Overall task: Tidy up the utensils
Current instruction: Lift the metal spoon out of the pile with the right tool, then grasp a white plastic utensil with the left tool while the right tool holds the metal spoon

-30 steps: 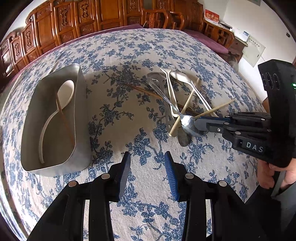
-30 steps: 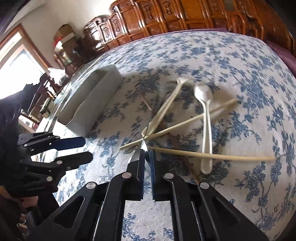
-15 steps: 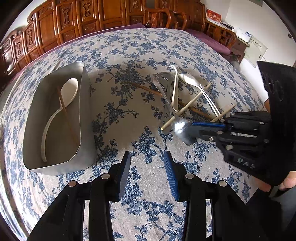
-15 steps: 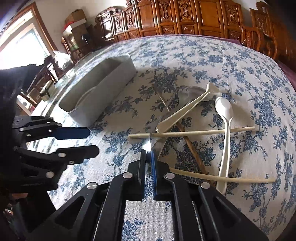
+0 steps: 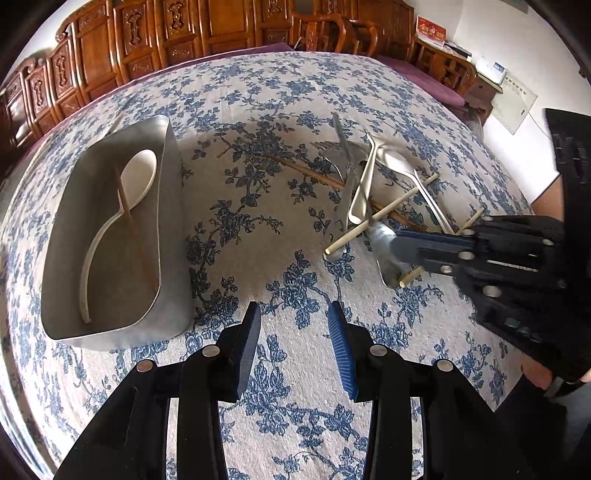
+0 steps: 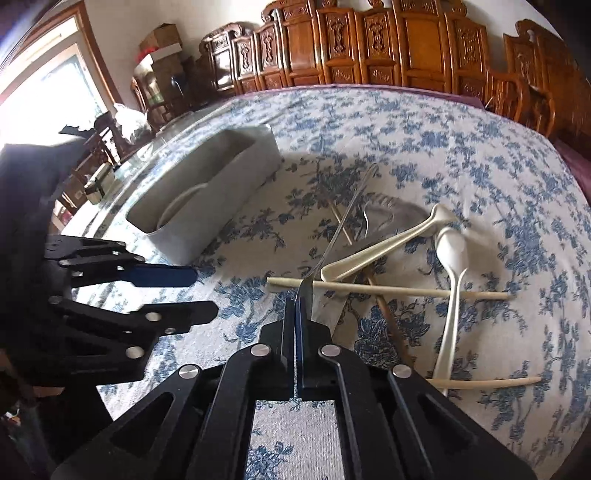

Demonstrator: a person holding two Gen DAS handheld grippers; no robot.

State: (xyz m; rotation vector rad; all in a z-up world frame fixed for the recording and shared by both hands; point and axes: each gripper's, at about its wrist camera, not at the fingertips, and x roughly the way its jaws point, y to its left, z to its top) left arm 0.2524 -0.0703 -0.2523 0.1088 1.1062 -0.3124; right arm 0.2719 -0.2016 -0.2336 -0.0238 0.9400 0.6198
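A home dining room is shown. The worktop (image 5: 258, 92) is covered by a blue-flowered tablecloth (image 6: 461, 155), and carved wooden chairs (image 5: 332, 33) are set around it. The far wall is lined with carved wooden cabinets (image 6: 369, 48). A bright window (image 6: 40, 81) is seen, and cardboard boxes (image 6: 162, 37) are stacked on top of furniture.

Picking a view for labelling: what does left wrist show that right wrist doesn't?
Left wrist only: inside the metal tray, a white spoon and a brown chopstick; left tongs open and empty.
Right wrist only: right tongs shut on a metal spoon, seen edge-on; a window.
Both: the tray, the pile of utensils and the blue flowered tablecloth.
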